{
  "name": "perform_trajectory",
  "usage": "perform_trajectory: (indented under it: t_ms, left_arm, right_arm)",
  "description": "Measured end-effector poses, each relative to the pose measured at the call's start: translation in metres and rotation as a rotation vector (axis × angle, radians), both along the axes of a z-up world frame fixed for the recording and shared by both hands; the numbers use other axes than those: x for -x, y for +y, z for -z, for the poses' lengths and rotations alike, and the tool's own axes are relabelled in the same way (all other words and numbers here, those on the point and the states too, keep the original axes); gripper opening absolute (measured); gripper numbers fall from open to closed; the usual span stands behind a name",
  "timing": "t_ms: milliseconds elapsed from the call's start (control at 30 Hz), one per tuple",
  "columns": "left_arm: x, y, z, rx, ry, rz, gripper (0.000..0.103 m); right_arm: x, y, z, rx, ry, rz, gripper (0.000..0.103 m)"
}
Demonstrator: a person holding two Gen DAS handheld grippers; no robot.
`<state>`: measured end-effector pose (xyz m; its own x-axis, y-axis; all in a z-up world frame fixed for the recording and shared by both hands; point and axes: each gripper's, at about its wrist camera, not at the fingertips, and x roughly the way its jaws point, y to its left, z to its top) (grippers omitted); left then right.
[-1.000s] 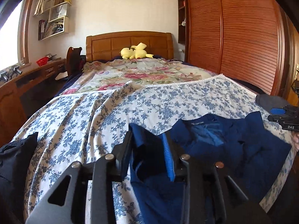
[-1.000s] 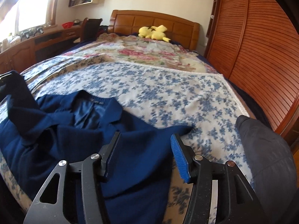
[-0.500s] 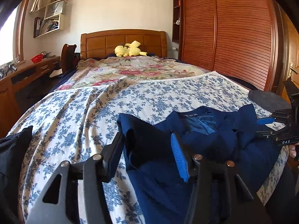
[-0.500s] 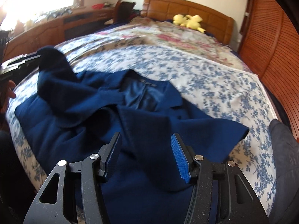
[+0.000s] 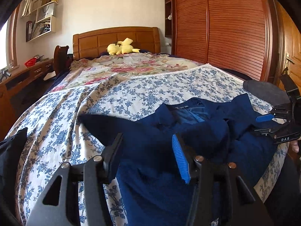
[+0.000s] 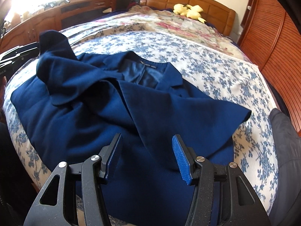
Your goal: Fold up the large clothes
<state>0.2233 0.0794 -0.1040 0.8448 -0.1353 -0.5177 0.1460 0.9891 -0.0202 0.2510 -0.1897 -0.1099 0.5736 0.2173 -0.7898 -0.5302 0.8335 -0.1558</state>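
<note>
A navy blue coat (image 6: 94, 103) lies face up on the bed's blue-flowered cover (image 6: 216, 69), its collar toward the headboard. One sleeve (image 5: 105, 124) is folded in over its front. My left gripper (image 5: 146, 139) hovers open over that sleeve; the cloth runs under and between the fingers, and the pads do not press it. That left gripper (image 6: 17, 56) also shows at the picture's left edge beside the raised sleeve end. My right gripper (image 6: 146, 138) is open just above the coat's lower front, holding nothing. From the left wrist, the right gripper (image 5: 263, 124) appears at the coat's far side.
A dark grey garment (image 6: 286, 141) lies at the bed's right edge and a black one (image 5: 11, 150) at its left. A yellow plush toy (image 5: 122, 48) rests by the wooden headboard (image 5: 116, 37). A slatted wardrobe (image 5: 225, 28) stands on the right, a desk (image 6: 47, 18) on the left.
My left gripper's jaws have spread and let go of the sleeve, which now lies on the coat. My right gripper has tipped down and come nearer over the coat's front.
</note>
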Motion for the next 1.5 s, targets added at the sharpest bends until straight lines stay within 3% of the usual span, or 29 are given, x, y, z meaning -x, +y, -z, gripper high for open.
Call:
perform_trajectory:
  t_ms: [767, 833, 900, 933, 1233, 1500]
  left_arm:
    - [0.011, 0.012, 0.007, 0.004, 0.013, -0.041, 0.051]
    - [0.011, 0.012, 0.007, 0.003, 0.013, -0.040, 0.051]
    - [0.012, 0.012, 0.008, 0.003, 0.012, -0.040, 0.051]
    - [0.011, 0.012, 0.008, 0.003, 0.012, -0.040, 0.051]
    - [0.012, 0.014, 0.007, 0.003, 0.010, -0.044, 0.051]
    - [0.009, 0.019, 0.007, 0.010, 0.016, -0.049, 0.051]
  right_arm:
    - [-0.012, -0.034, 0.012, 0.037, 0.034, 0.084, 0.055]
    - [-0.013, -0.032, 0.012, 0.051, 0.020, 0.076, 0.042]
    - [-0.018, -0.028, 0.010, 0.081, 0.005, 0.056, 0.006]
    - [-0.022, -0.027, 0.007, 0.096, -0.015, 0.049, 0.003]
    - [-0.089, 0.002, -0.049, 0.155, -0.203, 0.041, 0.003]
    - [-0.139, 0.056, -0.057, 0.210, -0.274, -0.021, 0.003]
